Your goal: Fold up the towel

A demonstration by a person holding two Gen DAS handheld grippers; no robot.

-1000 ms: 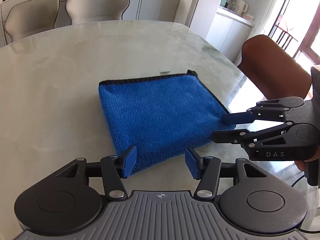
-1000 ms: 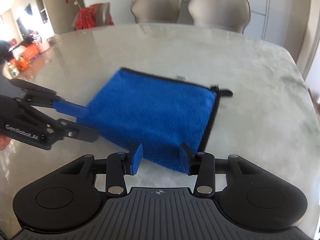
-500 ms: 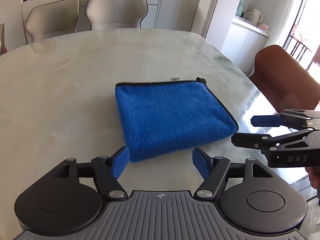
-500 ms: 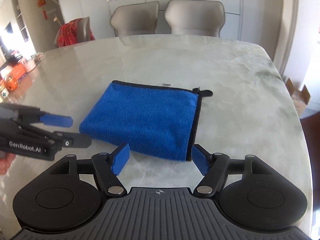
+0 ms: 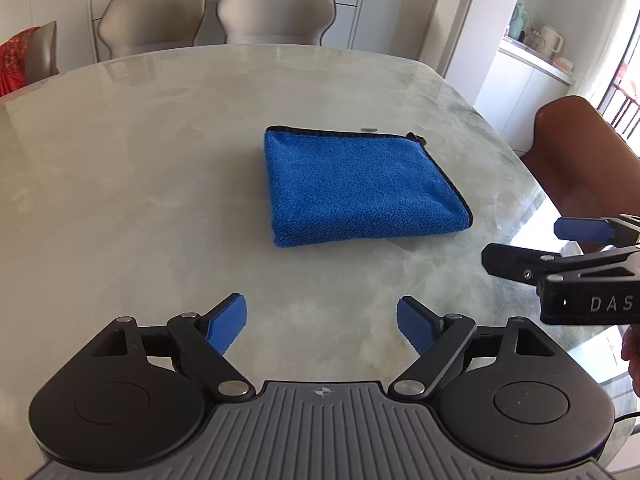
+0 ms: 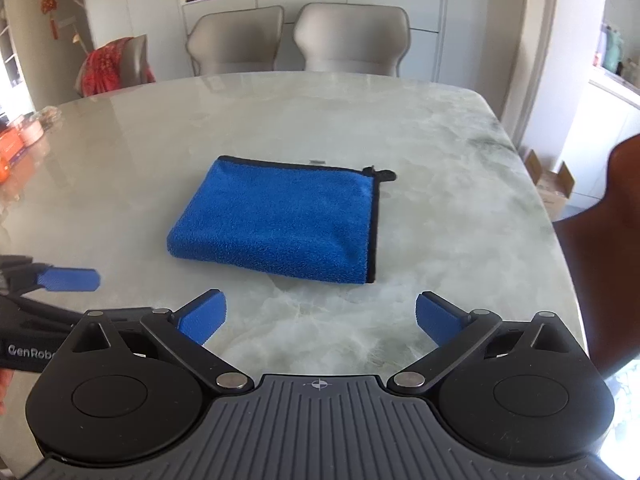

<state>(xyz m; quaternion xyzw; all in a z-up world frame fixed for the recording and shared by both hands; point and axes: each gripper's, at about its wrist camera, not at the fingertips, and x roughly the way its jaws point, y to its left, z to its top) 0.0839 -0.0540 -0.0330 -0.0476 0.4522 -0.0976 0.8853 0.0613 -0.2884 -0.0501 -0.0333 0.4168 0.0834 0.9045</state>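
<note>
1. The blue towel [image 5: 362, 188] lies folded into a compact rectangle on the marble table [image 5: 120, 184], near the middle, with black edging along its far and right sides and a small black loop [image 6: 385, 176] at the far right corner.
2. Left gripper [image 5: 321, 322]: fingers spread wide, holding nothing, short of the towel's near edge and not touching it.
3. Right gripper [image 6: 320, 320]: fingers likewise spread wide and empty, clear of the towel.
4. The left wrist view shows the right gripper from the side at the right edge, its blue pads [image 5: 584, 229] parted, beside a brown chair [image 5: 580, 160].
5. The right wrist view alone shows a cardboard box [image 6: 550, 184] on the floor; its contents cannot be made out.
6. Two grey chairs [image 6: 296, 40] stand behind the table.
</note>
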